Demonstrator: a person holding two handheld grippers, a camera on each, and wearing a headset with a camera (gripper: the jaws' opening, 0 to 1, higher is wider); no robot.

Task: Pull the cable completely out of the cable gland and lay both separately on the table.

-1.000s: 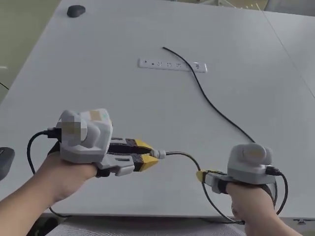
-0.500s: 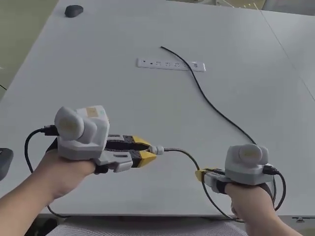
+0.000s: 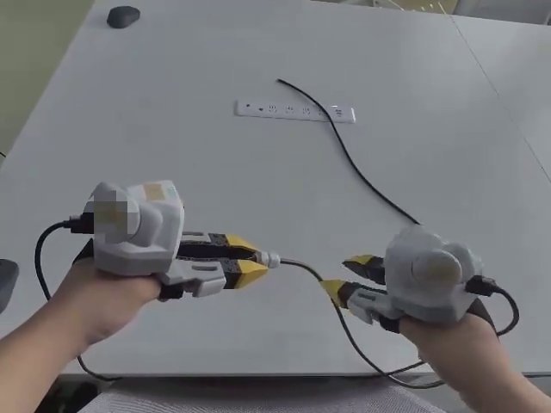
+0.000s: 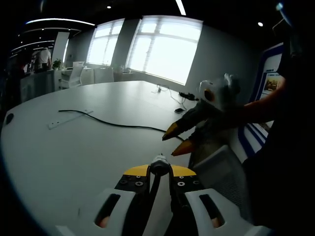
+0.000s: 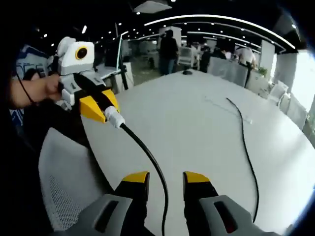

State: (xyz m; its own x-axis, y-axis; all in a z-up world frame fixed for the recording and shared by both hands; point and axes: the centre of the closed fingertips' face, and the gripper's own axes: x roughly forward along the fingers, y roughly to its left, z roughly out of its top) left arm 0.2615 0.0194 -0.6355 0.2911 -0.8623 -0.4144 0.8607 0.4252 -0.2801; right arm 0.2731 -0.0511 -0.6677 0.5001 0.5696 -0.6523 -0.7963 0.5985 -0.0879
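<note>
L gripper [image 3: 248, 262] is clenched on the cable gland [image 3: 269, 257], which pokes out past the yellow tips, over the table [image 3: 198, 163] near its front edge. From there the cable [image 5: 146, 151] runs to the R gripper [image 3: 344, 275] and passes btw its jaws. Those are spread apart and not pinching it.

Noted a white power strip [image 3: 294, 111] lying flat on the pale table [image 3: 172, 146] toward 12 o'clock. Recorded a dark mouse [image 3: 123, 15] at the 11 o'clock corner, well apart from the strip. Logged a dark item [image 3: 5, 286] at 8 o'clock, kind undetermined.
</note>
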